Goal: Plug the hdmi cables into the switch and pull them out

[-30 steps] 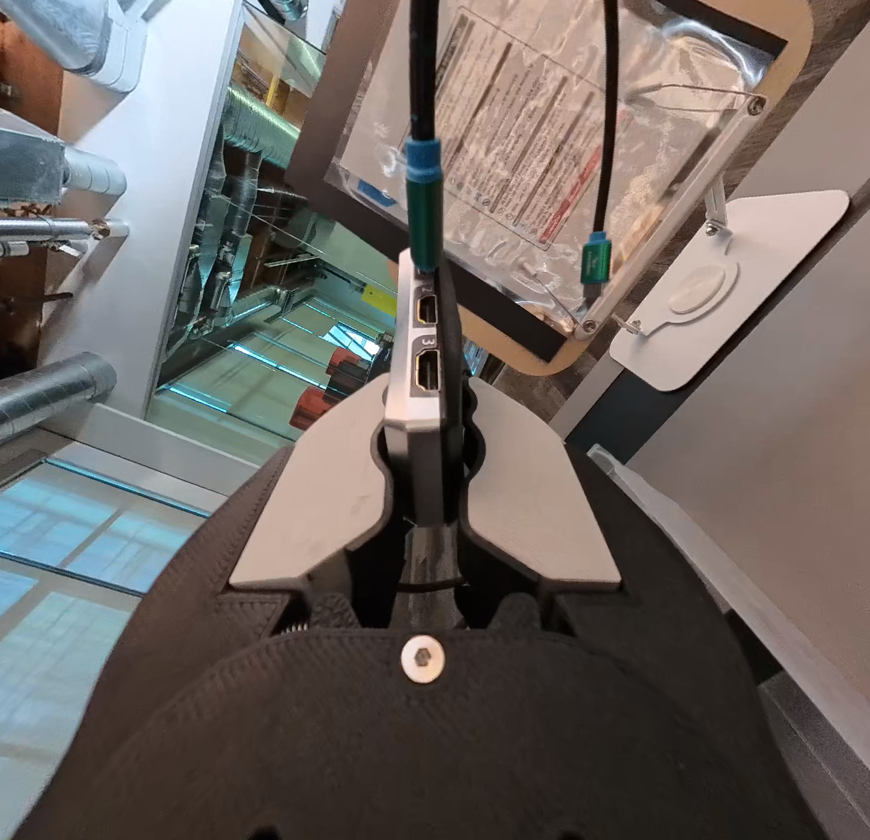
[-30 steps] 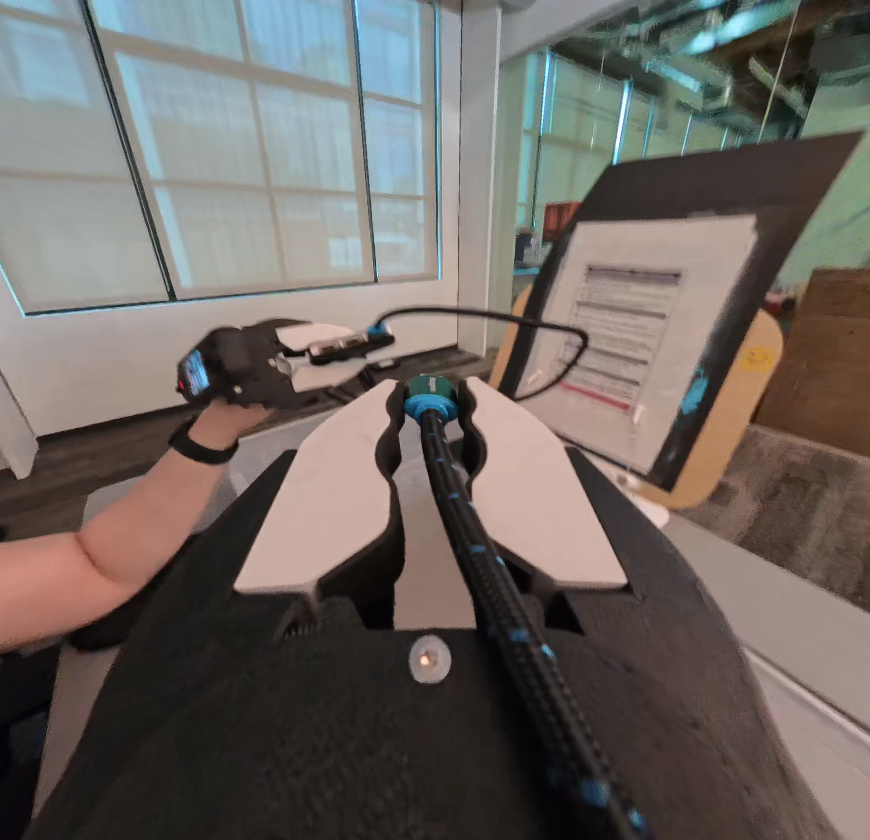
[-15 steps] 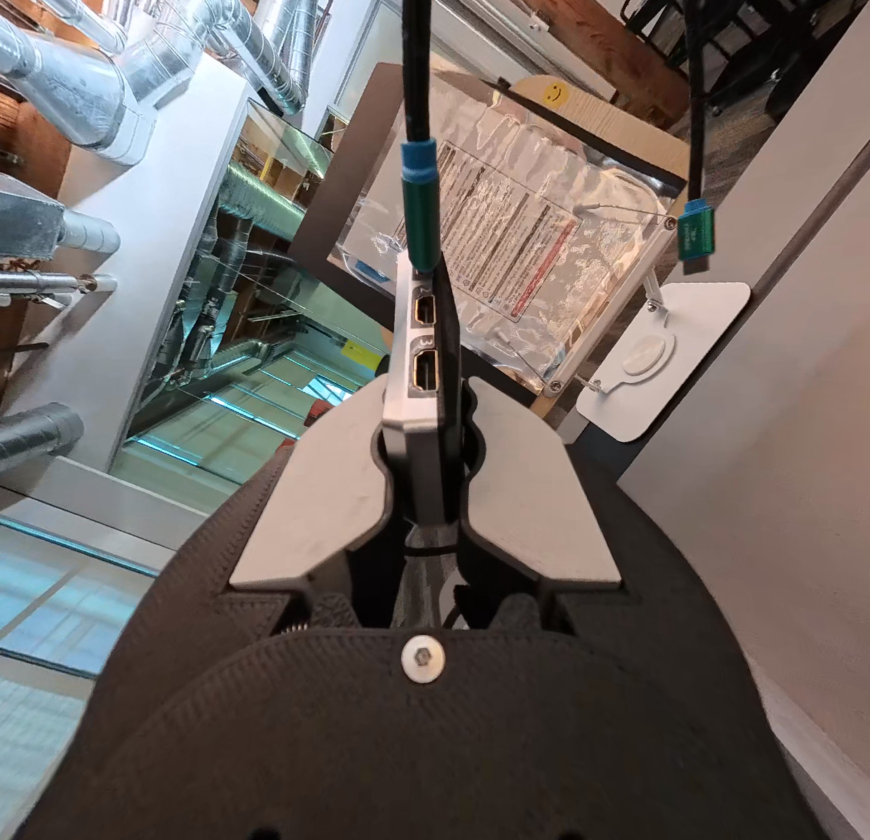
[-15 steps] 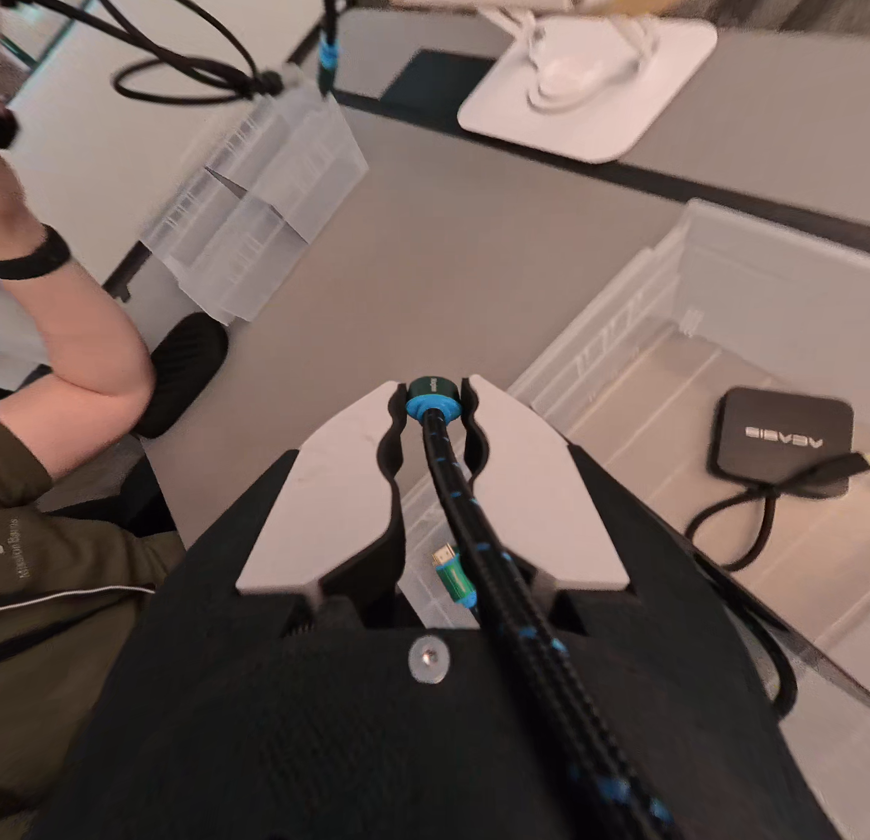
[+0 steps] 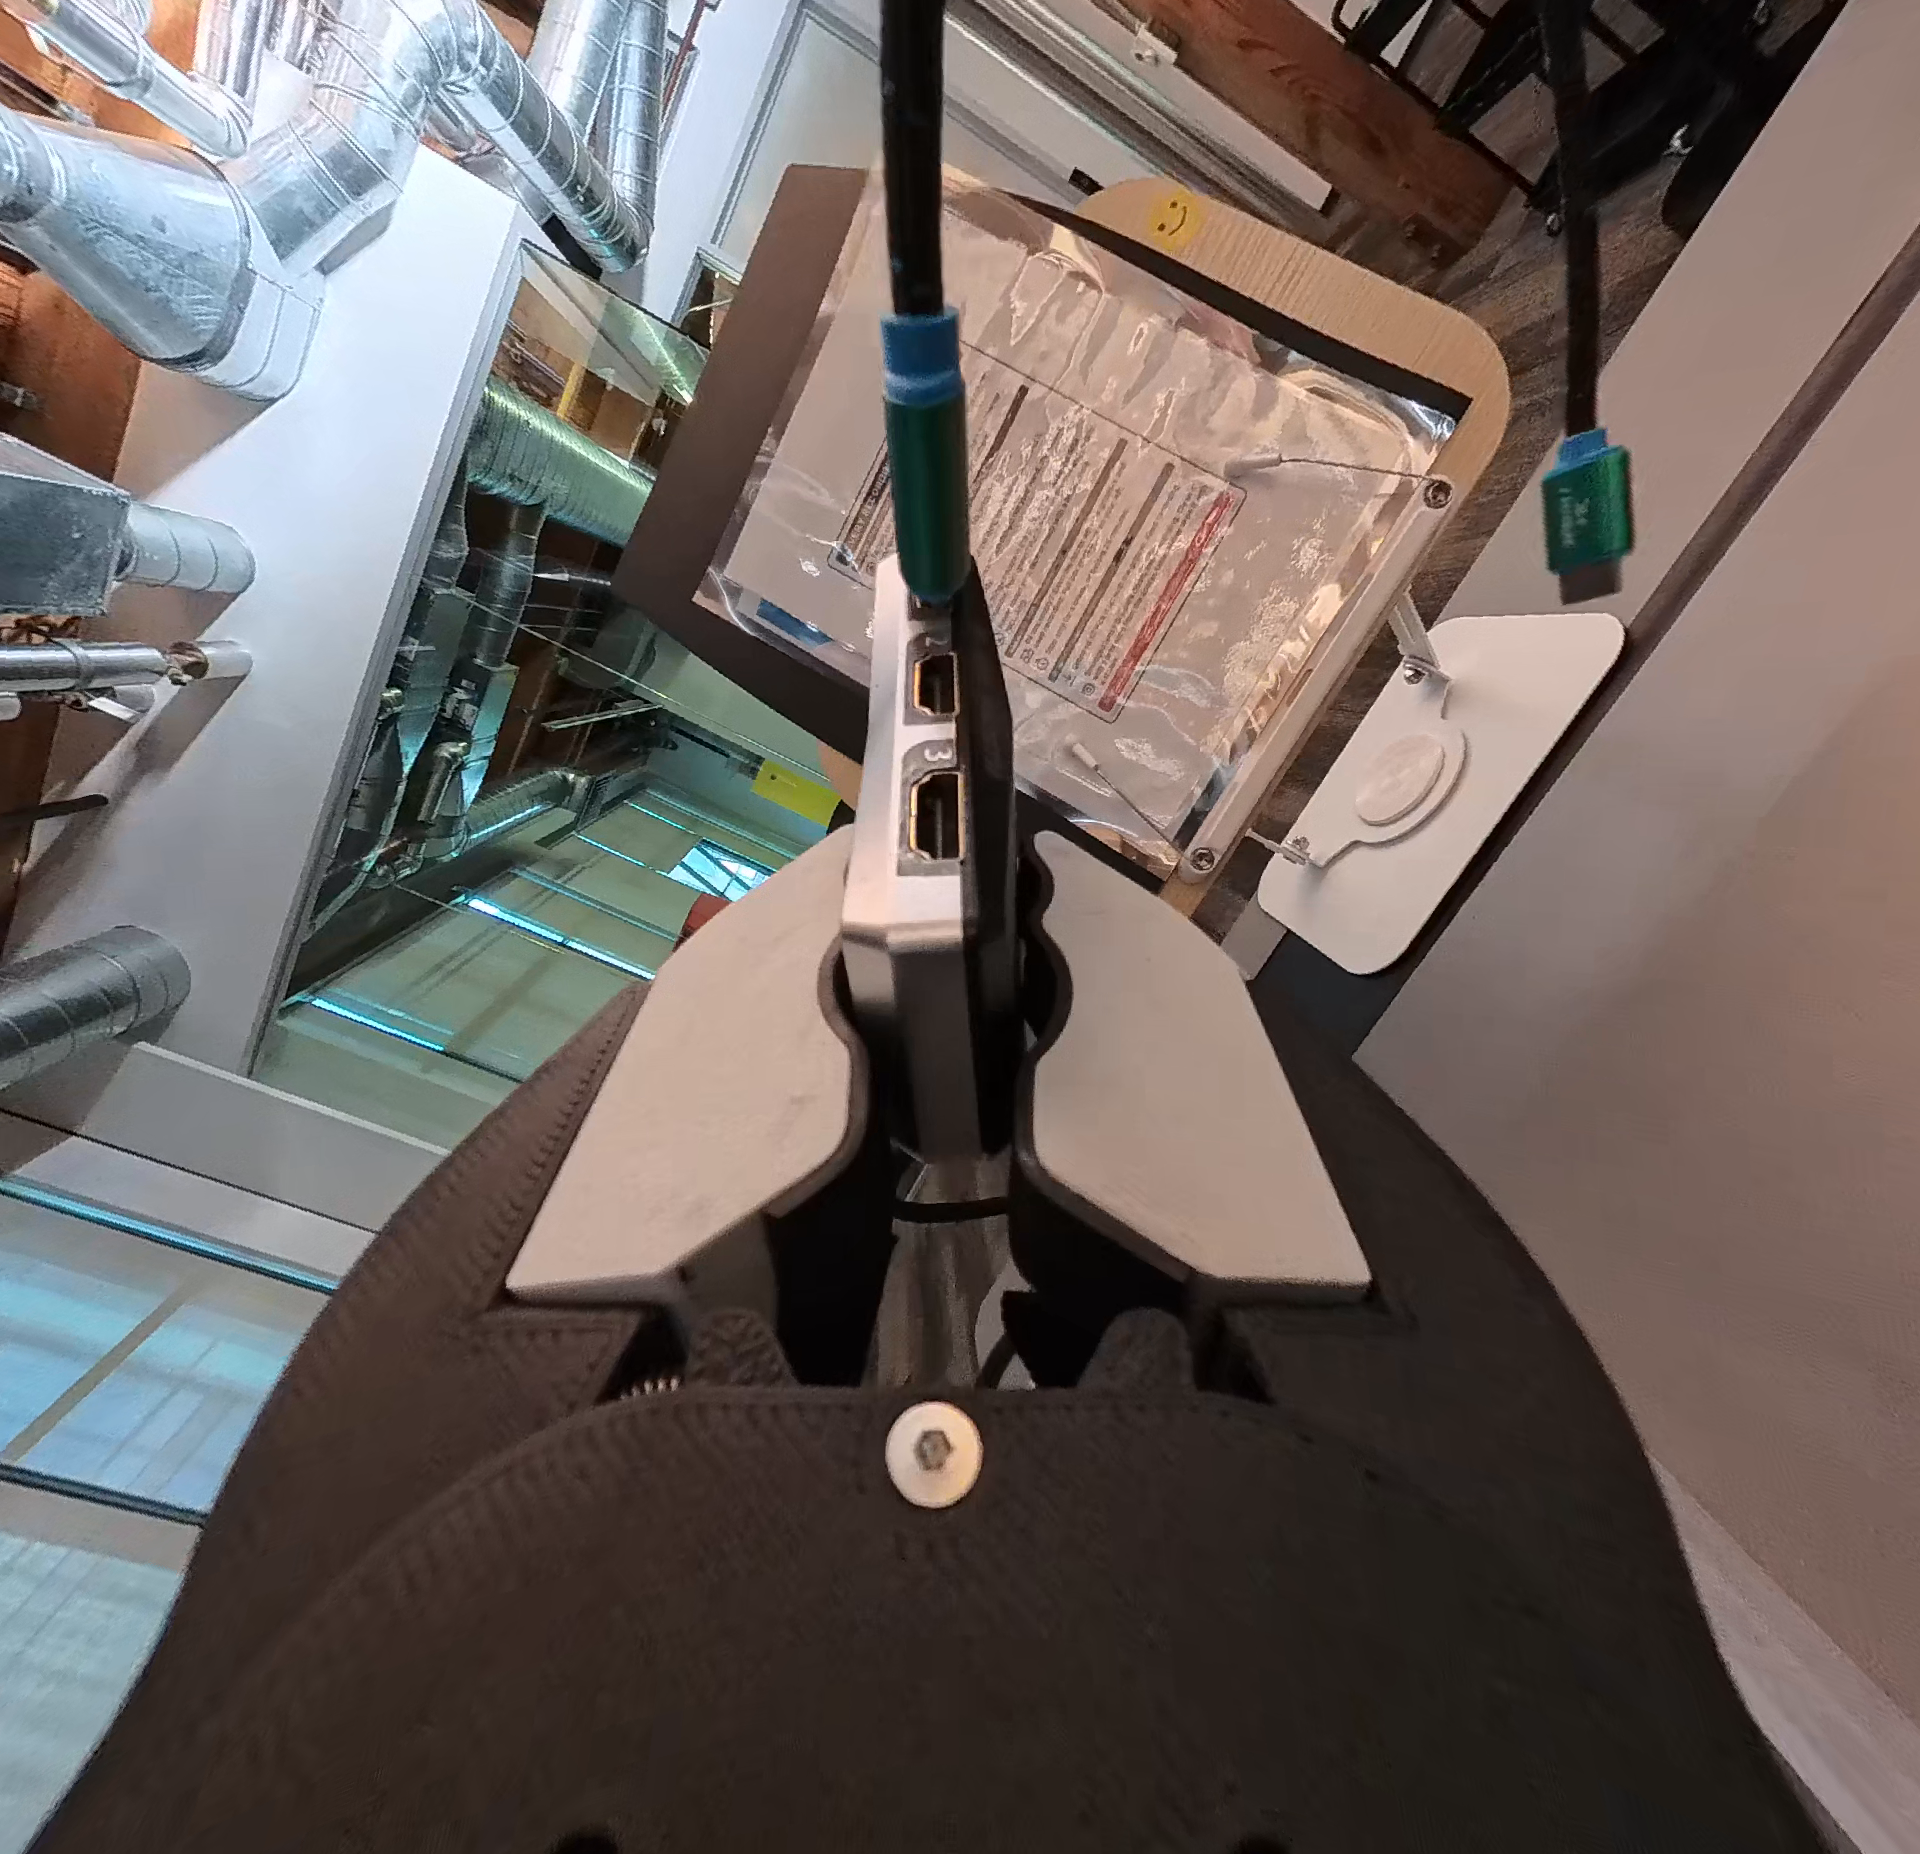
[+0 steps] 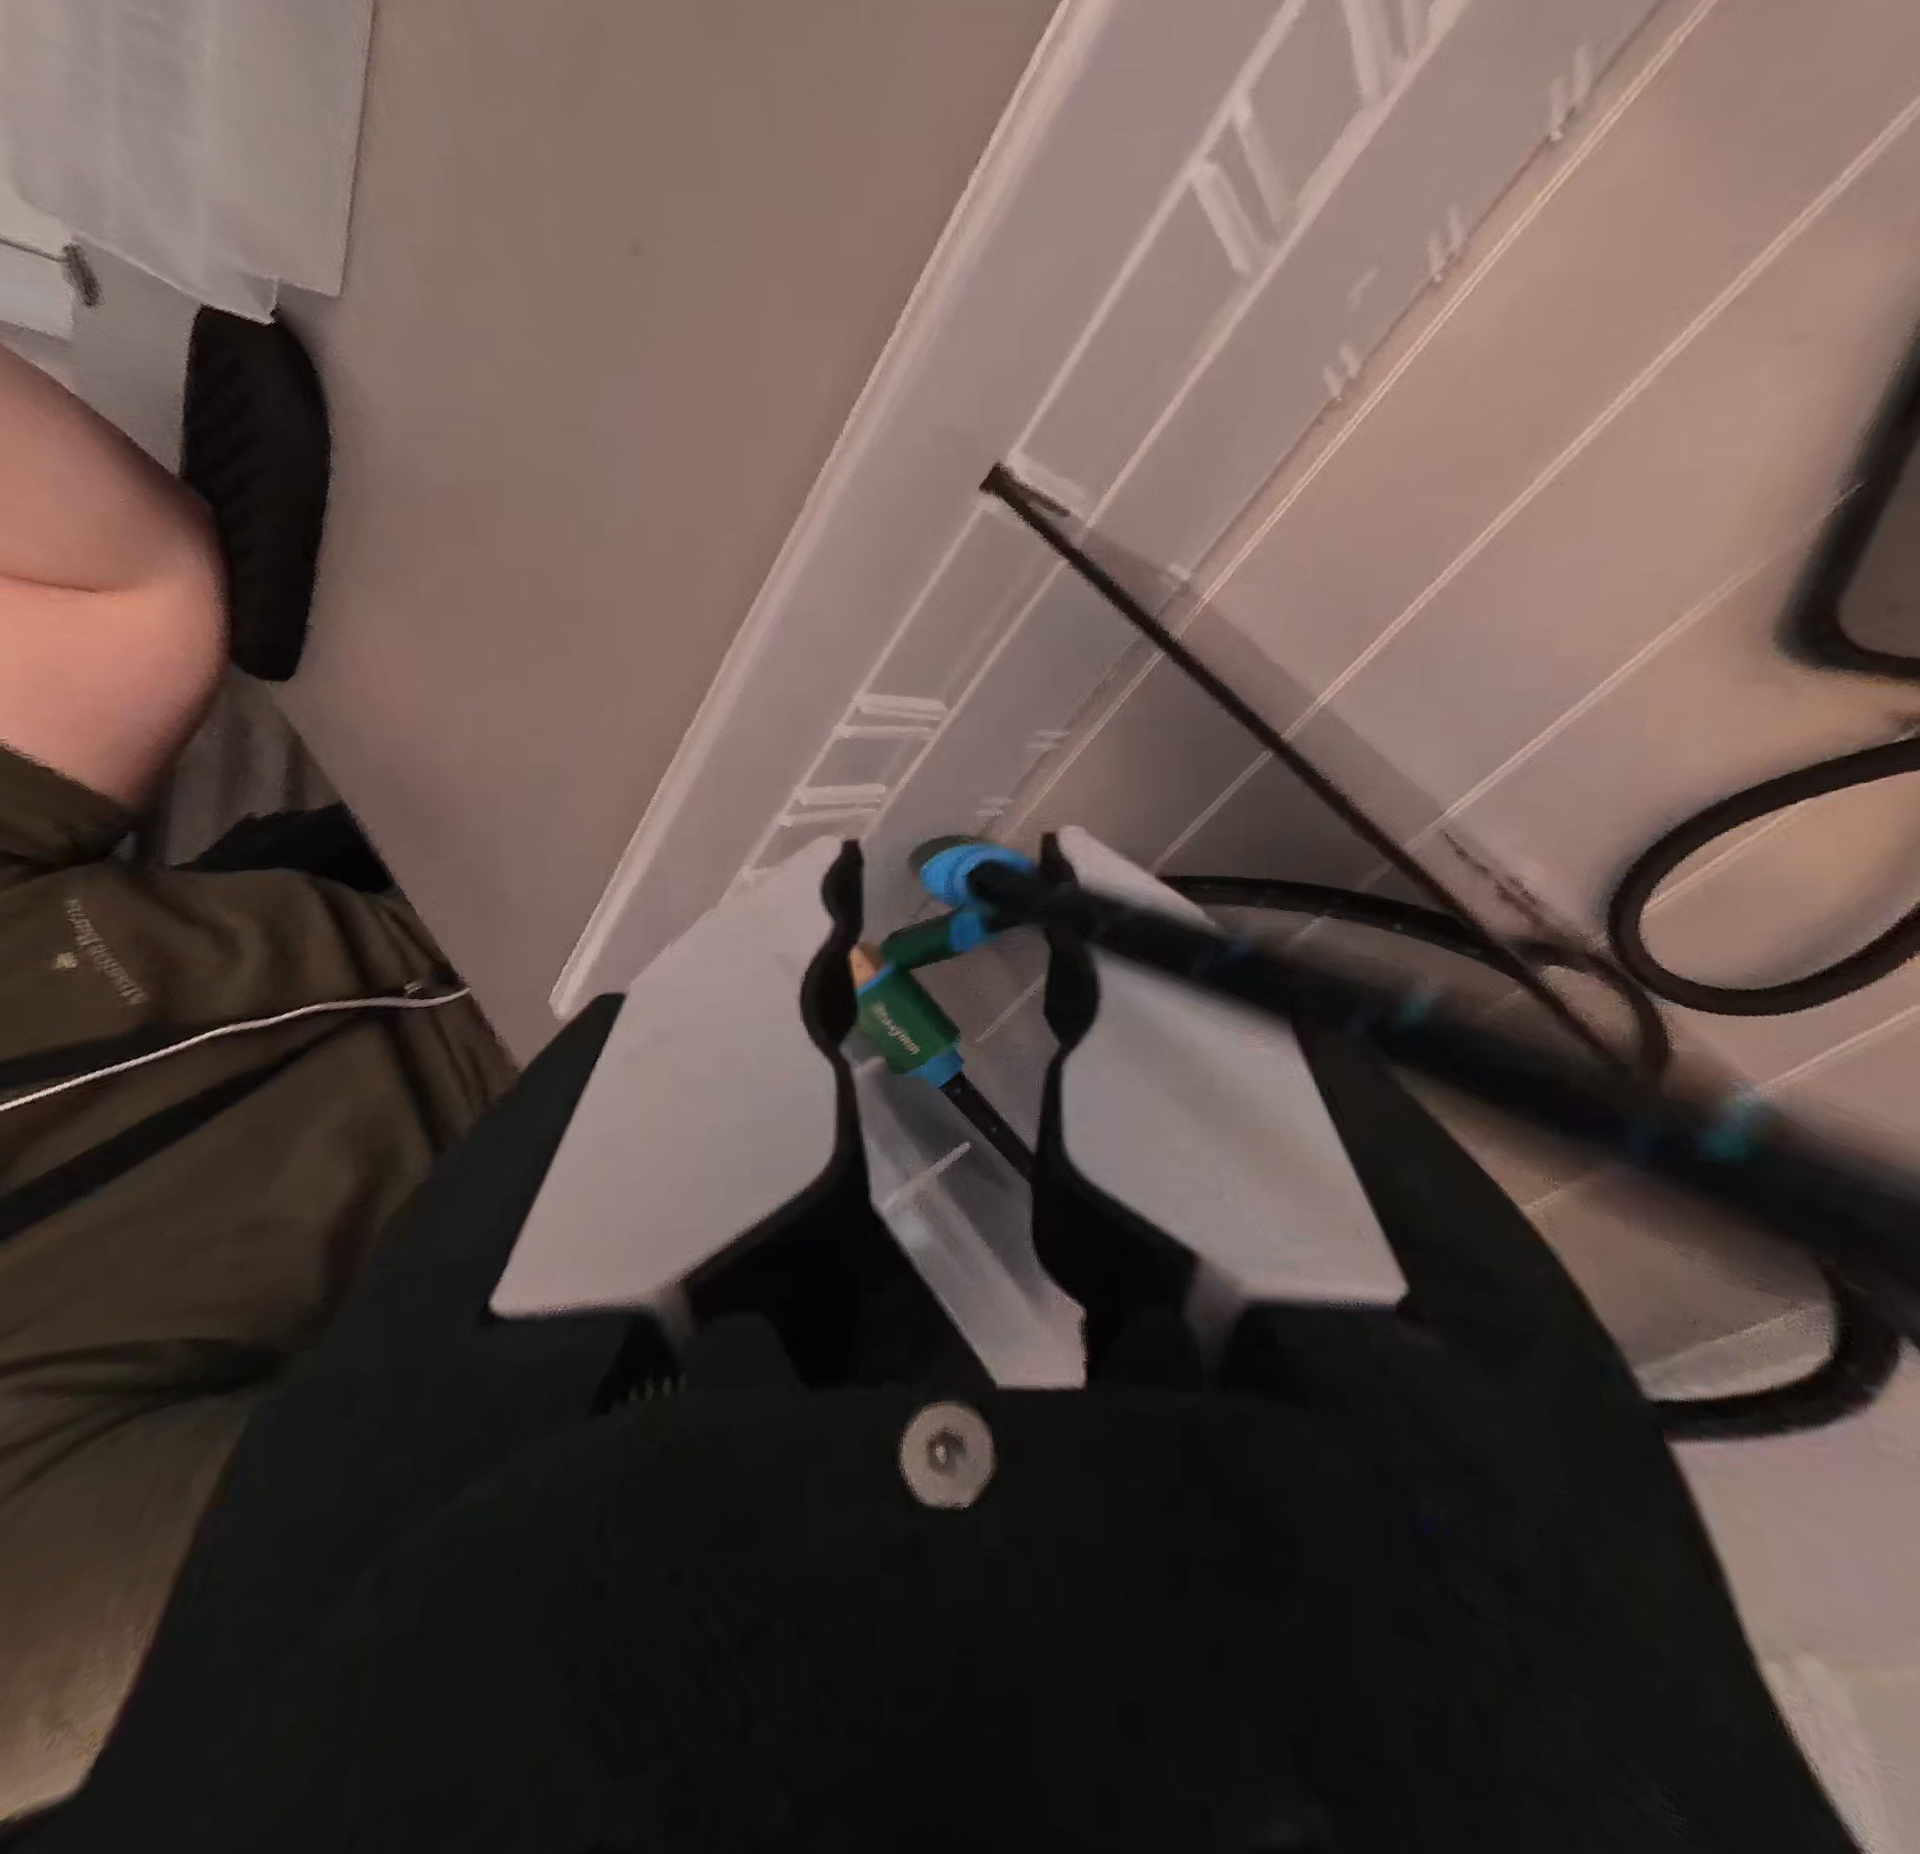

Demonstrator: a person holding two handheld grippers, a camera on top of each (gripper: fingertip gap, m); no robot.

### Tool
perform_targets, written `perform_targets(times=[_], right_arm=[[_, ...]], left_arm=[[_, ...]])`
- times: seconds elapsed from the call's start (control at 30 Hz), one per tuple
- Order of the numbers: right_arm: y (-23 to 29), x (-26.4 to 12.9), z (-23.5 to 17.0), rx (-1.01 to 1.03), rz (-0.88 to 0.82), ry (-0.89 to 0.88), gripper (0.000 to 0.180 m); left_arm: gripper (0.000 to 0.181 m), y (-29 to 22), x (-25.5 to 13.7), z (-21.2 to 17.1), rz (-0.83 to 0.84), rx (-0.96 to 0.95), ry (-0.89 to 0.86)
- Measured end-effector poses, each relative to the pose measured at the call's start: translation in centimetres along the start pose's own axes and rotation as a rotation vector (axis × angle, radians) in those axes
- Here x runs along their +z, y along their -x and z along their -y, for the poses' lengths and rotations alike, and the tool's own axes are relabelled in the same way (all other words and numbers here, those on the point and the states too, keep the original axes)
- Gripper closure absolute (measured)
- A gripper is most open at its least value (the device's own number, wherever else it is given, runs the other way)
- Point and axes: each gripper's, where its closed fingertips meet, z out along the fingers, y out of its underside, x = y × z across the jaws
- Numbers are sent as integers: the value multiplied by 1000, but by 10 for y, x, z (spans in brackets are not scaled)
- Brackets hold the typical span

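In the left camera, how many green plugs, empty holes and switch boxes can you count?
Green plugs: 2, one pushed into the box, one dangling at the right
Empty ports: 2, one nearer the plug, one below it
Switch: 1
Total: 5

Beige table [image 6: 582,370] below the right gripper [image 6: 951,963] bears a clear plastic tray [image 6: 1351,370] ahead and a white stand base [image 5: 1444,796].
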Motion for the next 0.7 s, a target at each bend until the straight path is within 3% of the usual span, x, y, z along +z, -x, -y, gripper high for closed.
perform_targets(times=[0.1,0.3,0.43,0.57,0.63,0.7], right_arm=[[8,-6,-9,0,35,26,141],[7,-42,-24,-1,-114,-11,138],[-45,-97,-11,19,-473,-208,140],[-97,-155,34,-163,-849,-508,140],[-103,-142,42,-268,-872,-474,145],[-119,-138,45,-334,-1007,-385,145]], left_arm=[[159,0,0,0,3,5,3],[159,0,-2,1,2,7,2],[159,0,-3,3,1,7,-1],[159,-3,-2,5,-5,16,-1],[159,-5,-2,5,-9,20,-2],[159,-7,-1,6,-13,22,-2]])
